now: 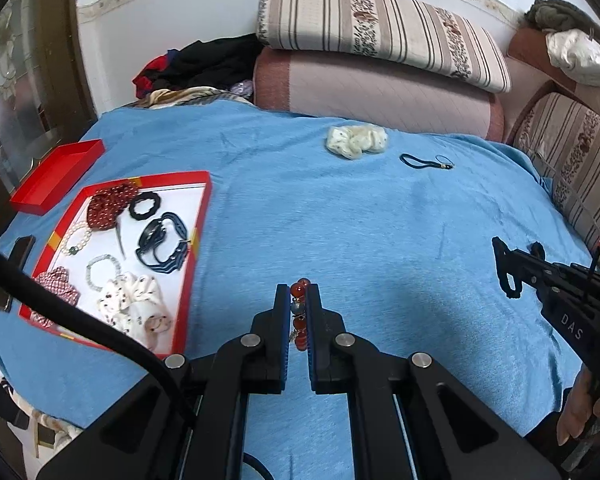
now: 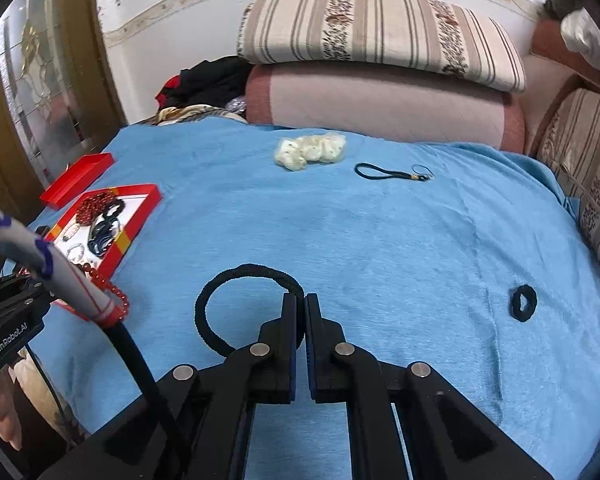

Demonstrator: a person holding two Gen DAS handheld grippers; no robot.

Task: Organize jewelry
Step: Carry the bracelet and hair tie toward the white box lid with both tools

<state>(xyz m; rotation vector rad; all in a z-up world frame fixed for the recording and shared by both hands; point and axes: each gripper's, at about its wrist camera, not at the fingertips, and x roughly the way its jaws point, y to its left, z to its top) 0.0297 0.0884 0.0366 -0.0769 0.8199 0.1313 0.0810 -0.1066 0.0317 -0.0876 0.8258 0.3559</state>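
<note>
Both claws clamped on jewelry over the bed.
Left claw [image 1: 299, 300] pinches a red bead bracelet [image 1: 300, 314]; right claw [image 2: 300, 312] grips a black hair tie [image 2: 236, 304]. Red tray [image 1: 198, 240] at nine o'clock; bare blue blanket [image 1: 380, 220] ahead.

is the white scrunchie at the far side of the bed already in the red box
No, the white scrunchie lies on the blue blanket, well apart from the red box.

We read two markings | "DAS" in pale letters on the black body of the right gripper [image 1: 507, 270] | "GenRobot.AI" in white on the black body of the left gripper [image 2: 126, 306] | nothing else legible.
</note>
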